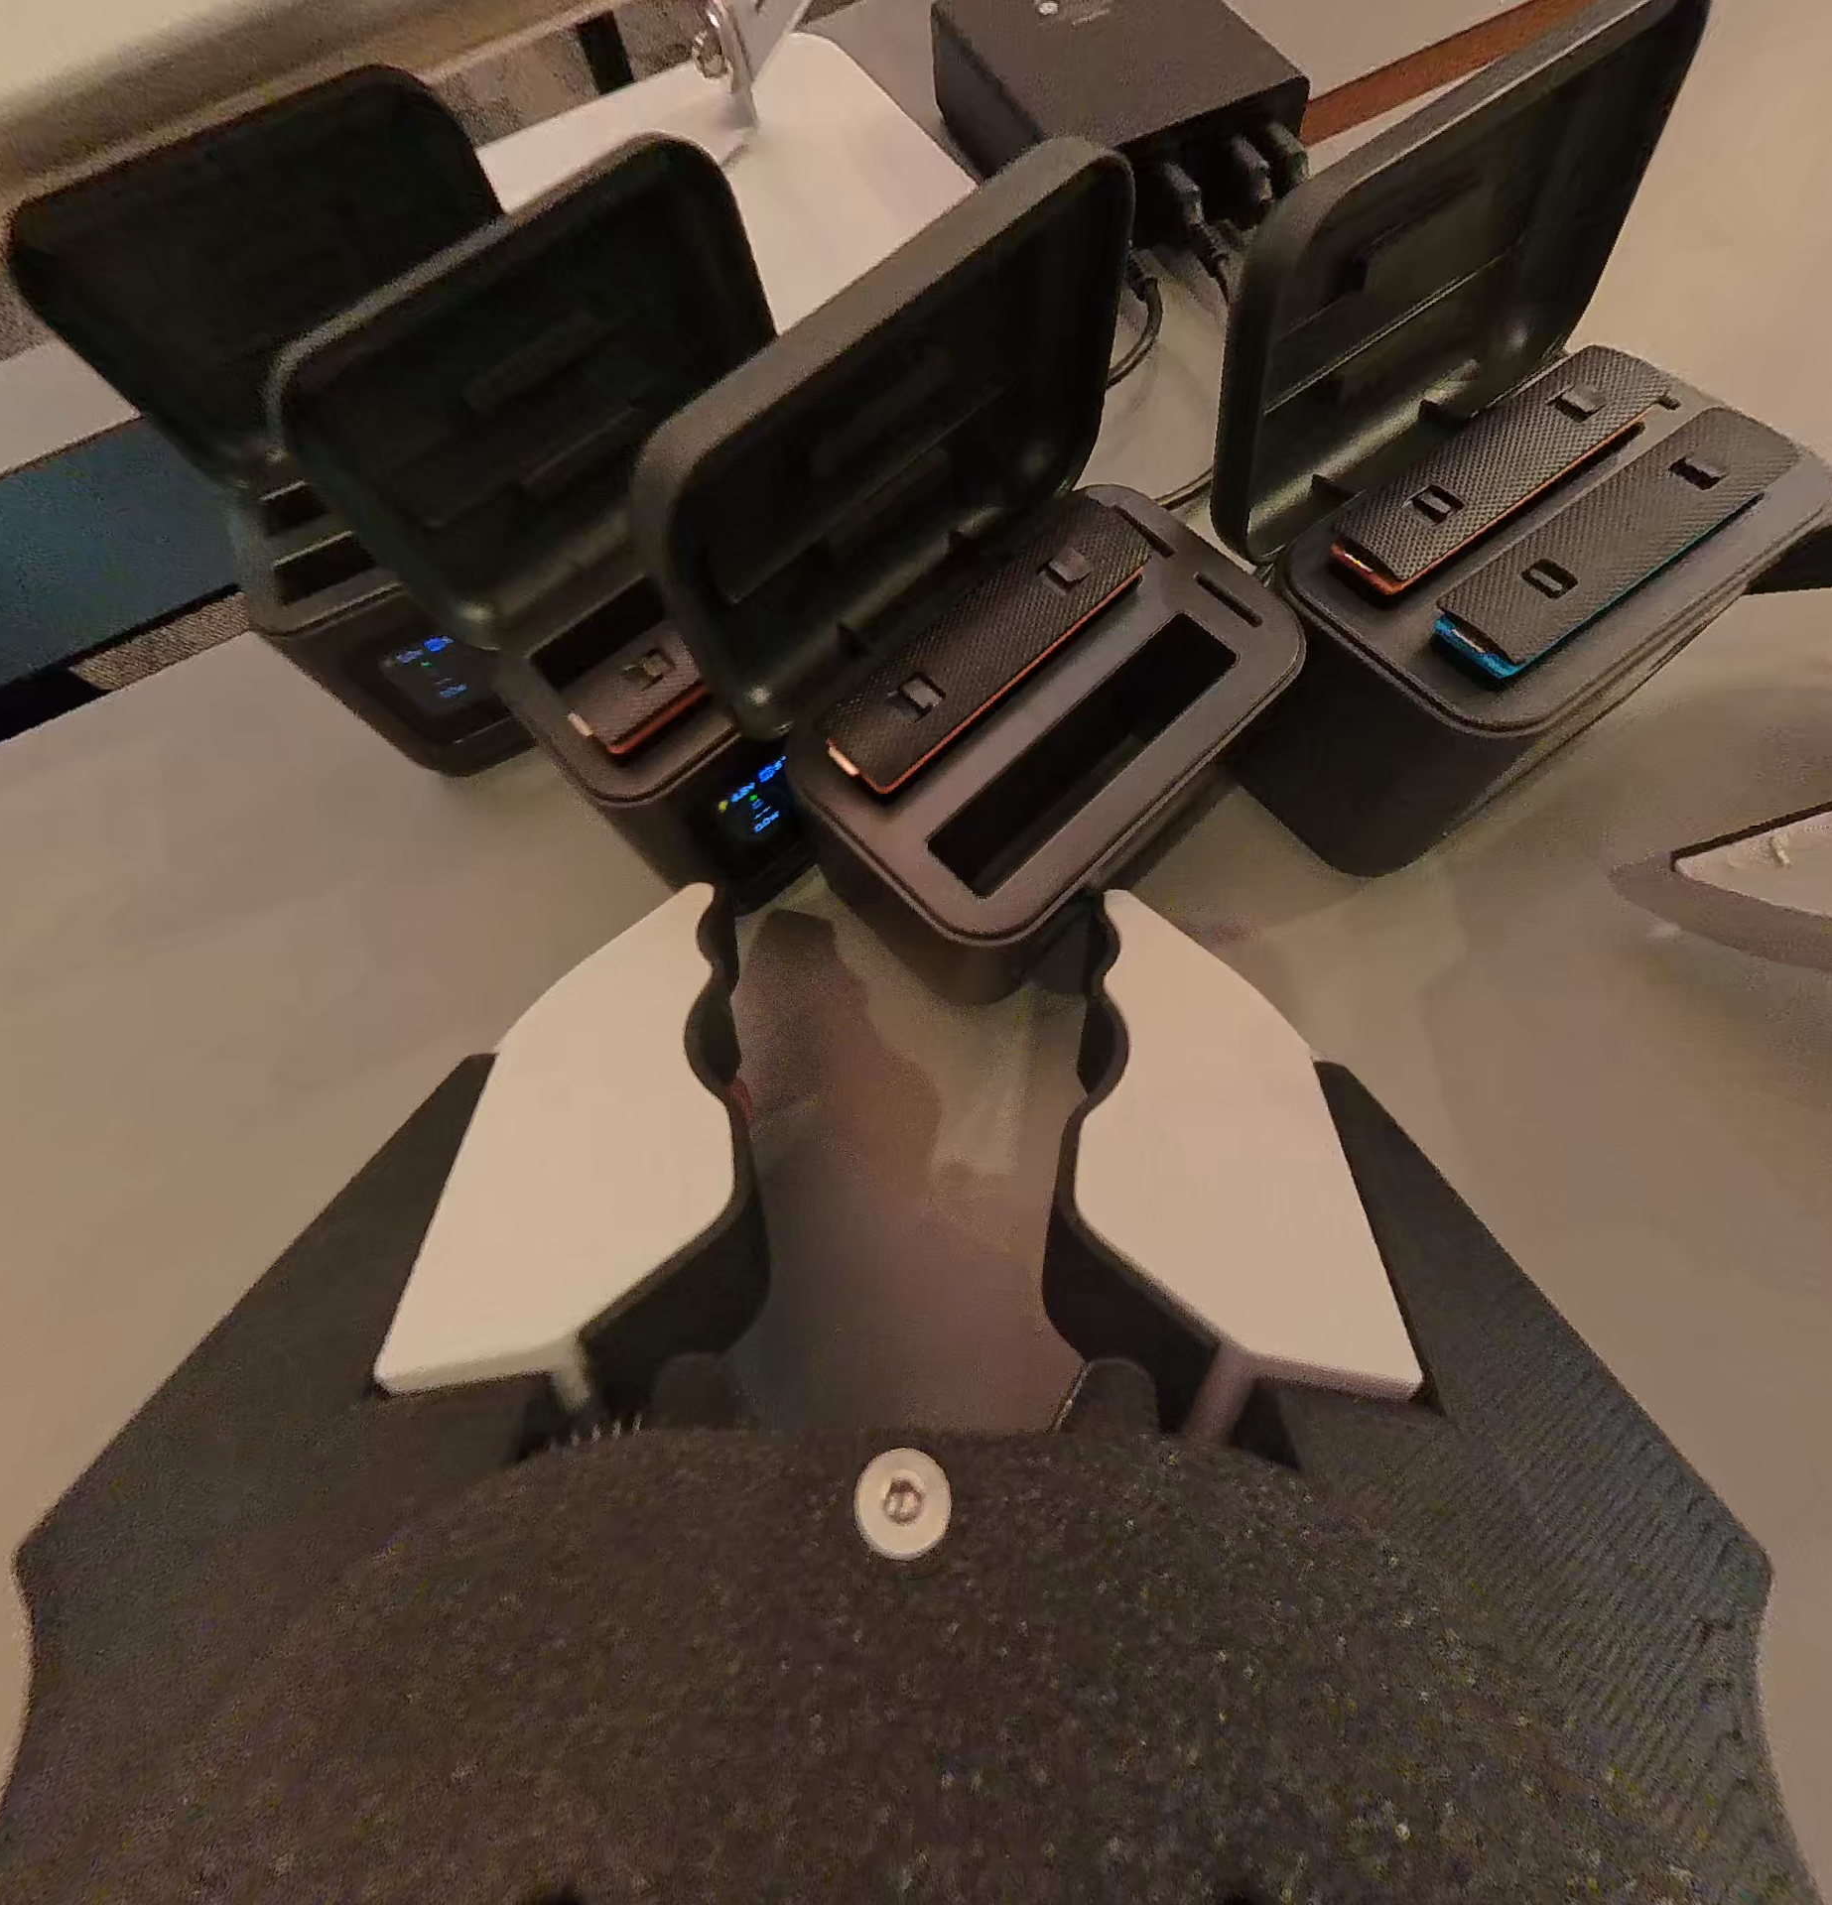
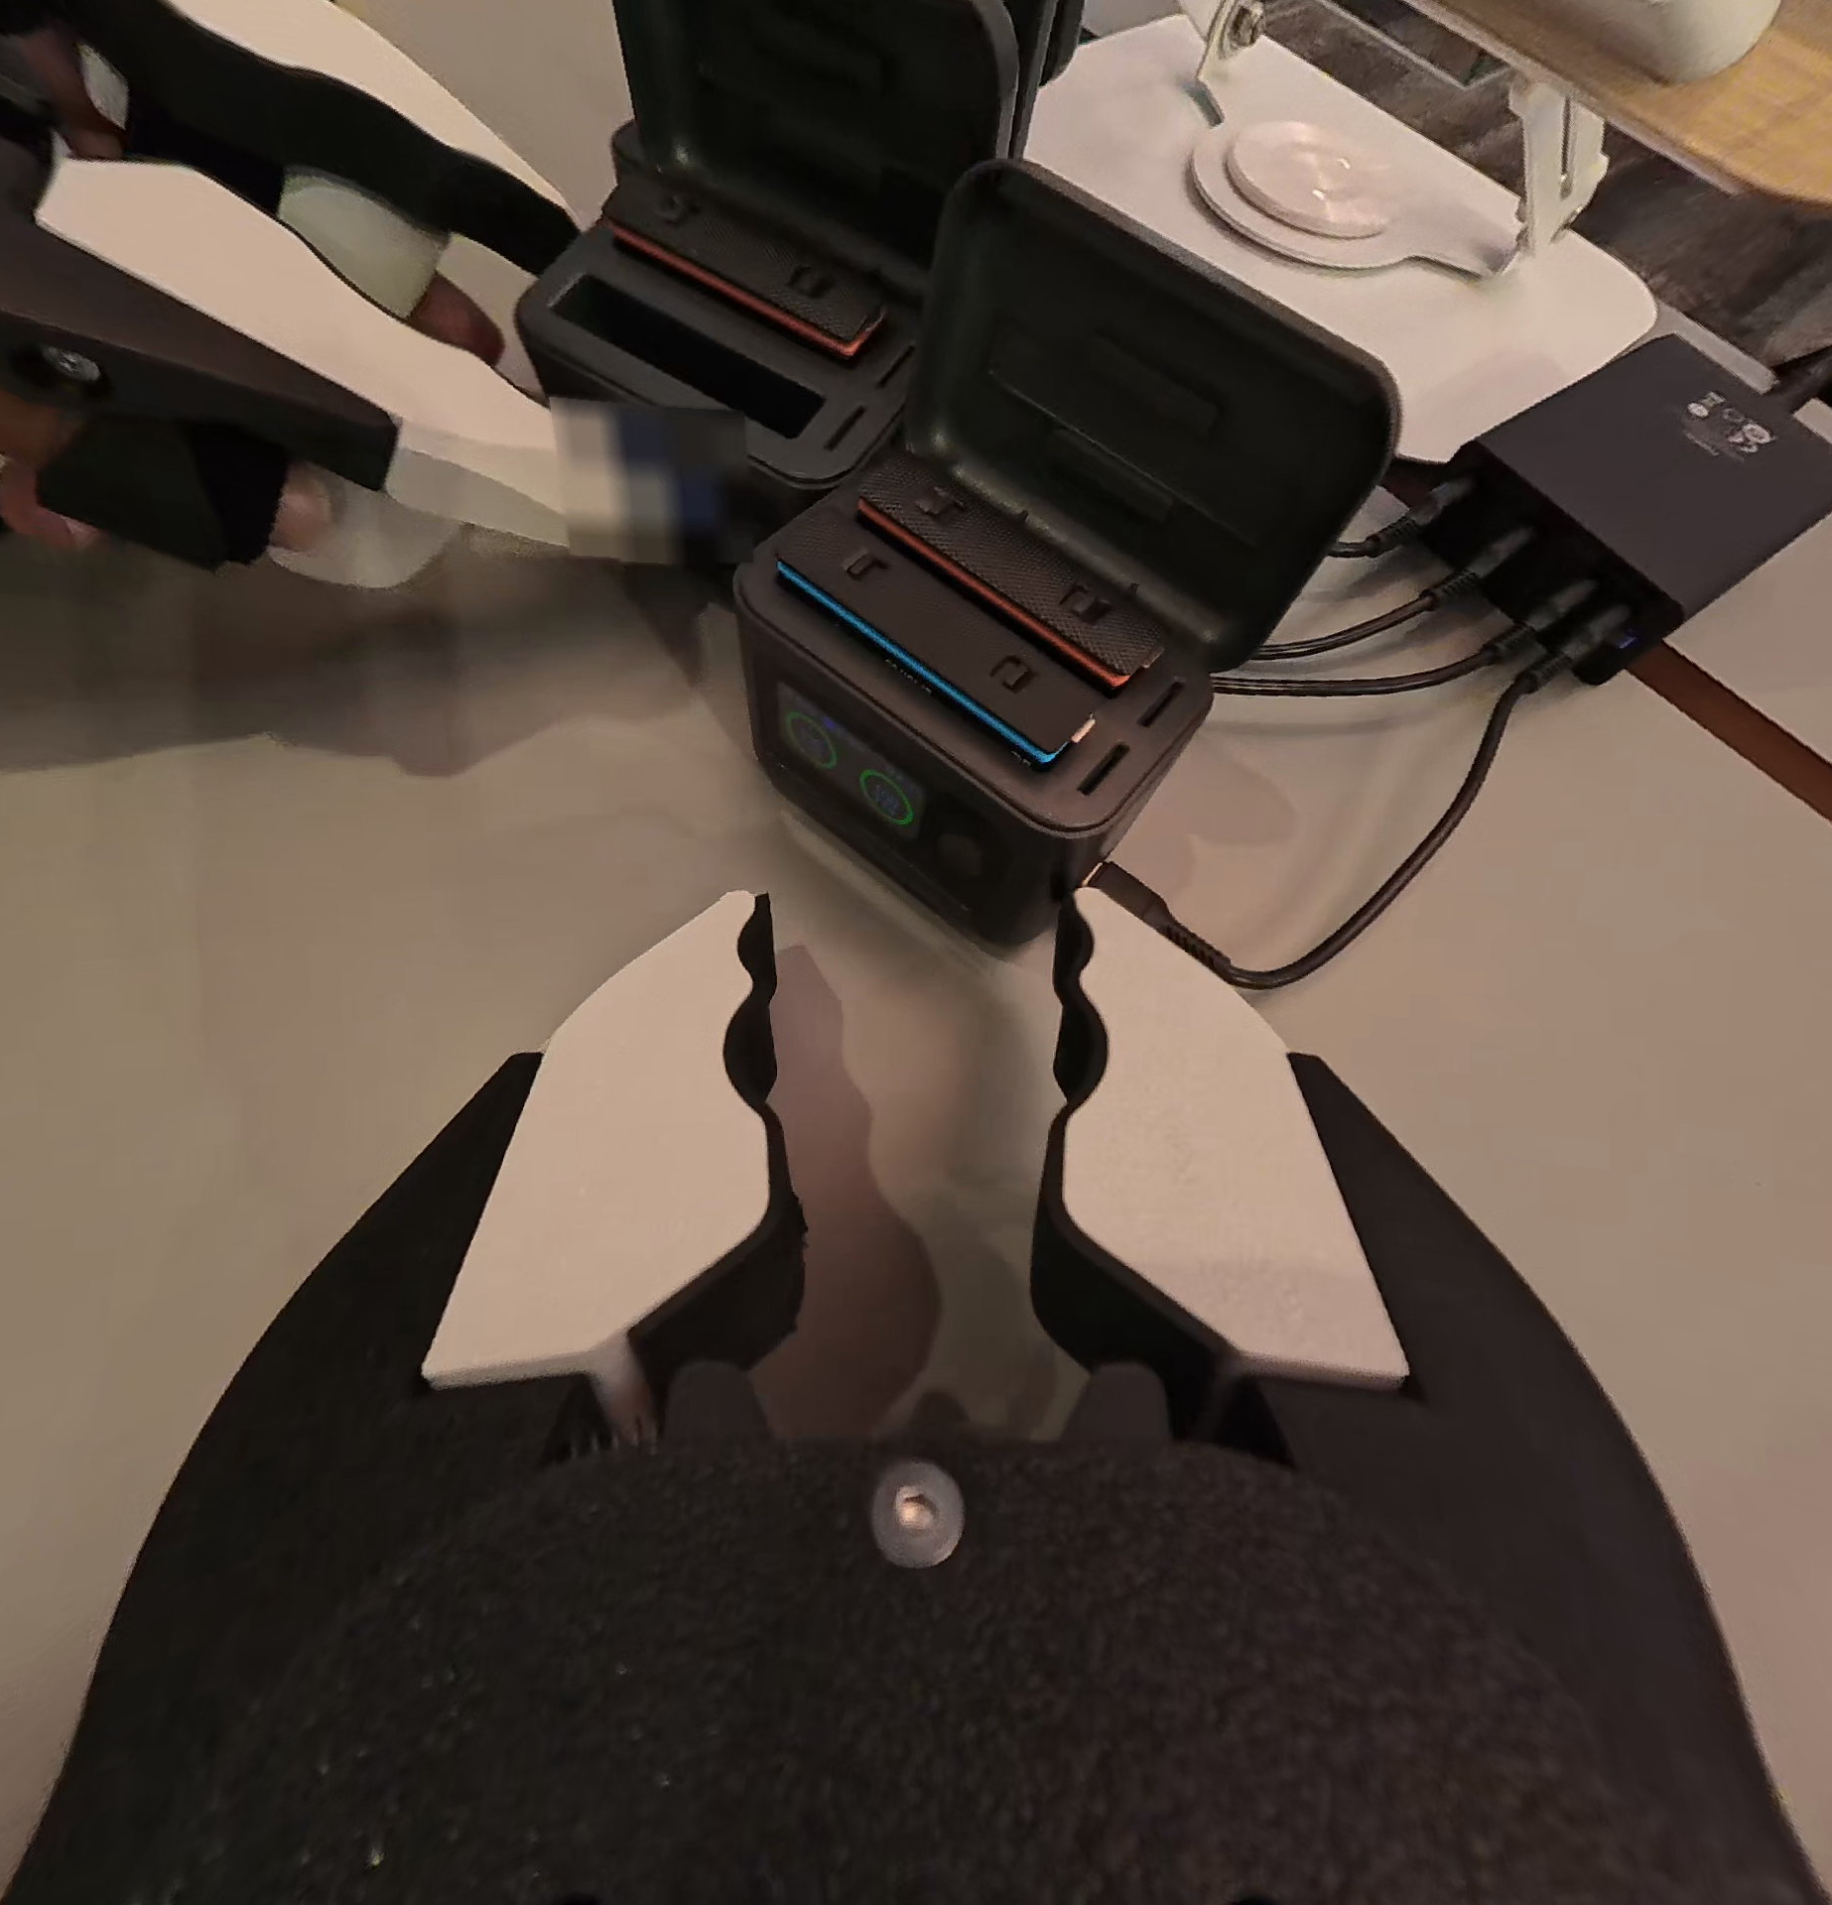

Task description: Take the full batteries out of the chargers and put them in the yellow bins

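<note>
Four black chargers stand in a row with their lids open. In the left wrist view my left gripper (image 1: 907, 907) is open and empty, right in front of the third charger (image 1: 994, 928). That charger holds one orange-edged battery (image 1: 984, 660) beside an empty slot (image 1: 1077, 763). The rightmost charger (image 1: 1407, 763) holds an orange-edged battery (image 1: 1489, 485) and a blue-edged battery (image 1: 1603, 557). In the right wrist view my right gripper (image 2: 912, 912) is open and empty, just short of that same charger (image 2: 994, 856), with its blue-edged battery (image 2: 922, 639) and orange-edged battery (image 2: 1005, 577). No yellow bin is in view.
The second charger shows one orange-edged battery (image 1: 644, 701); the leftmost charger (image 1: 407, 701) shows empty slots. A black power hub (image 2: 1634, 495) with several cables (image 2: 1407, 660) sits at the back right. A white stand (image 2: 1304, 186) is behind. The left gripper (image 2: 541, 443), held by a gloved hand, reaches in from the left.
</note>
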A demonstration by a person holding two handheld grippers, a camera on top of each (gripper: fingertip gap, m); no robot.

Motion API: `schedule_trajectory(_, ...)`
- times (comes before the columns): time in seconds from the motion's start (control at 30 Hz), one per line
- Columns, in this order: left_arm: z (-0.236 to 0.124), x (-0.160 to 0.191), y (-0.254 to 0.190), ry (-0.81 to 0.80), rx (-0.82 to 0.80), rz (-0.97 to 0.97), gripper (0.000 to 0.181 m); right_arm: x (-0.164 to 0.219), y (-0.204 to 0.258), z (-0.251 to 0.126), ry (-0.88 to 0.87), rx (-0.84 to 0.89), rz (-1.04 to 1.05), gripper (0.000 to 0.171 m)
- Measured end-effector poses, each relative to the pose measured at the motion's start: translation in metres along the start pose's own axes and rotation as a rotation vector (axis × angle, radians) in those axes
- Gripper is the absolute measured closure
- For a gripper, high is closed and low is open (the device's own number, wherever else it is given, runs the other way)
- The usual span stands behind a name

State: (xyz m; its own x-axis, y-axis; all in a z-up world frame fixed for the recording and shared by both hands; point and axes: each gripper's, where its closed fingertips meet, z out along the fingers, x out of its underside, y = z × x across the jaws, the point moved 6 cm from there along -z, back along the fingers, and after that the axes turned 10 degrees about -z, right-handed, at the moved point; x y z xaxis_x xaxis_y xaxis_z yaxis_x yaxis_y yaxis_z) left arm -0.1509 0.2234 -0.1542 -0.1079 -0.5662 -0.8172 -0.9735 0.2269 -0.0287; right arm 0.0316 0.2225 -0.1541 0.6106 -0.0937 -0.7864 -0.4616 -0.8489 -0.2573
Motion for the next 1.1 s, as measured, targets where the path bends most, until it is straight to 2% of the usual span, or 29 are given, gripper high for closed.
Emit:
schedule_trajectory(0.13,-0.017,0.000,0.001,-0.043,-0.031,0.030,0.128,-0.005,-0.004,-0.009,-0.050,-0.001,0.011,0.122)
schedule_trajectory(0.23,-0.027,0.001,-0.004,-0.069,-0.024,0.059,0.135,-0.014,-0.012,-0.016,-0.063,0.035,0.041,0.117)
schedule_trajectory(0.33,-0.032,0.000,-0.011,-0.088,-0.011,0.077,0.137,-0.022,-0.015,-0.015,-0.031,0.083,0.129,0.098)
schedule_trajectory(0.4,-0.032,-0.001,-0.014,-0.095,-0.004,0.087,0.138,-0.025,-0.014,-0.007,0.007,0.120,0.210,0.077)
schedule_trajectory(0.5,-0.031,0.001,-0.017,-0.103,0.004,0.102,0.139,-0.030,-0.006,0.011,0.026,0.169,0.300,0.063)
schedule_trajectory(0.57,-0.032,0.001,-0.017,-0.111,-0.002,0.115,0.139,-0.031,-0.006,0.023,0.052,0.236,0.279,0.064)
schedule_trajectory(0.63,-0.032,0.001,-0.018,-0.120,0.001,0.129,0.140,-0.034,-0.003,0.032,0.059,0.225,0.283,0.081)
schedule_trajectory(0.77,-0.033,0.003,-0.026,-0.131,0.037,0.170,0.138,-0.033,-0.003,0.031,0.075,0.198,0.275,0.082)
schedule_trajectory(1.0,-0.034,0.016,-0.066,-0.043,0.278,0.270,0.121,-0.022,0.017,0.001,0.049,-0.006,0.110,0.083)
schedule_trajectory(1.1,-0.027,0.025,-0.082,-0.007,0.320,0.354,0.116,-0.017,0.016,-0.004,0.034,-0.086,0.047,0.083)
